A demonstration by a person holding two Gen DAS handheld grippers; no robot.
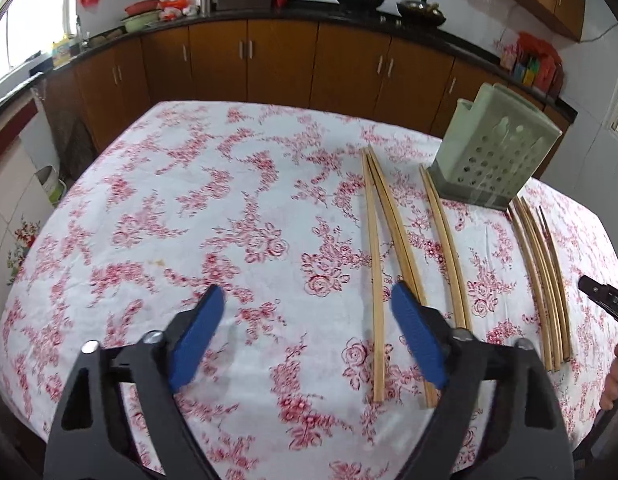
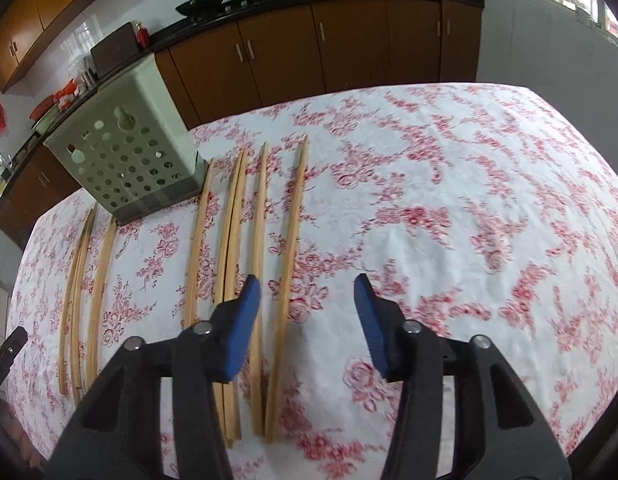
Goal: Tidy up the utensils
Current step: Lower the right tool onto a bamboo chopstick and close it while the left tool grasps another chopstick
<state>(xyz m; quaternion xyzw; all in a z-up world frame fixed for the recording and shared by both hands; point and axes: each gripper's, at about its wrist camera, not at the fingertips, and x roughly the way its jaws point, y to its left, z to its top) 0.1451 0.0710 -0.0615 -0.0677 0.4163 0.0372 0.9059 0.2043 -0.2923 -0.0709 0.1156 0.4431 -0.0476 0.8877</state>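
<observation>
- Wooden chopsticks (image 2: 287,280) are laid in loose rows on the floral tablecloth (image 2: 449,208), in front of the green perforated holder (image 2: 129,160).
- Holder is stood upright on the cloth, empty as far as seen.
- Left gripper (image 1: 307,300) is held wide apart above the cloth; nothing is gripped.
- Right gripper (image 2: 307,290) is partly opened; one chopstick is seen btw. the jaws, not pressed.
</observation>
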